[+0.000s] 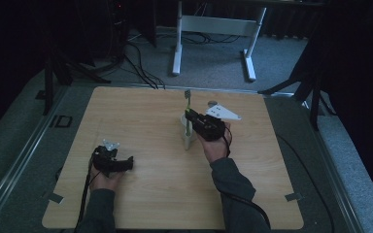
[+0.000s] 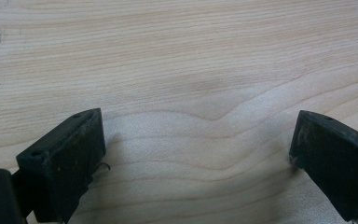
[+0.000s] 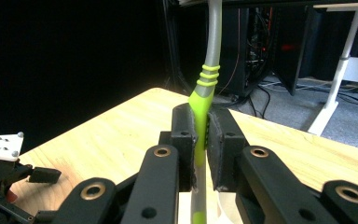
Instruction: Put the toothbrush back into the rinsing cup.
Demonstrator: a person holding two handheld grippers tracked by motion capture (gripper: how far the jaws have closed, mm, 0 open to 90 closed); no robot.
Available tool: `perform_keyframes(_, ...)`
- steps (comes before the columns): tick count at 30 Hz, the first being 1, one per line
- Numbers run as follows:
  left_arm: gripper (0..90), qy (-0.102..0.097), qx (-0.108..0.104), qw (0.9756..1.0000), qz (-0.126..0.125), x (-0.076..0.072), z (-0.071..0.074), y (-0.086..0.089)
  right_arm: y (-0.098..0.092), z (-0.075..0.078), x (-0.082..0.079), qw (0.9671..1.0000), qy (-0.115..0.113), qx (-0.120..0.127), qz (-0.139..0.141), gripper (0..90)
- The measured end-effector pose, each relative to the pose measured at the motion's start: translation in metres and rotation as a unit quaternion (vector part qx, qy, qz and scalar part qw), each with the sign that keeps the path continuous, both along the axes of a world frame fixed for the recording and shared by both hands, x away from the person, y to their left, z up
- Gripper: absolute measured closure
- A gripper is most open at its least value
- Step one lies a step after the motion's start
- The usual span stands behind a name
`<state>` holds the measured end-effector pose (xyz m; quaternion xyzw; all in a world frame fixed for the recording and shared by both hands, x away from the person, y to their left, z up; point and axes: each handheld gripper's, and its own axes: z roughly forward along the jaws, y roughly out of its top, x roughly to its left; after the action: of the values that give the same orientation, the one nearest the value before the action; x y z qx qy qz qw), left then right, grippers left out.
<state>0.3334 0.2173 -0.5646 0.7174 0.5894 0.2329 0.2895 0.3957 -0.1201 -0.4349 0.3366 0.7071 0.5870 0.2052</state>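
Bare table (image 1: 150, 121) lies wide around my left gripper (image 1: 126, 164). Over by my right gripper (image 1: 190, 115), the white cup (image 1: 188, 132) and upright toothbrush (image 1: 188, 104) block the middle; beyond looks passable, though dim.

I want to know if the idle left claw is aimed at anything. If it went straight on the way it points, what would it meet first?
Most likely the wooden tabletop: the left claw, open, points at bare wood.

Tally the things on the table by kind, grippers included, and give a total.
Toothbrush: 1, green and grey, clamped upright in the right gripper
White cup: 1, the toothbrush stands at it
Grippers: 2, the left gripper open over bare table
Total: 4
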Motion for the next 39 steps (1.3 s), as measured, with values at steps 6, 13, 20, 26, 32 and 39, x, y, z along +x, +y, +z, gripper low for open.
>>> perform_keyframes(6,3.6,0.000,0.000,1.0000,0.000,0.000,0.000,0.000,0.000,-0.004,0.001,1.0000,0.001,-0.001,0.000,81.8)
perform_keyframes(13,3.6,0.000,0.000,1.0000,0.000,0.000,0.000,0.000,-0.001,-0.008,0.001,1.0000,0.004,-0.003,0.001,81.7)
perform_keyframes(20,3.7,0.000,0.000,1.0000,0.000,0.000,0.000,0.000,-0.003,-0.014,0.001,0.9999,0.009,-0.009,0.001,81.7)
perform_keyframes(26,3.6,0.000,0.000,1.0000,0.000,0.000,0.000,0.000,-0.003,-0.018,0.000,0.9998,0.012,-0.014,0.003,81.6)
perform_keyframes(32,3.6,0.000,0.000,1.0000,0.000,0.000,0.000,0.000,-0.004,-0.021,-0.002,0.9996,0.015,-0.025,0.004,81.5)
perform_keyframes(39,3.6,0.000,0.000,1.0000,0.000,0.000,0.000,0.000,-0.007,-0.022,-0.003,0.9978,0.034,-0.049,0.029,72.1)
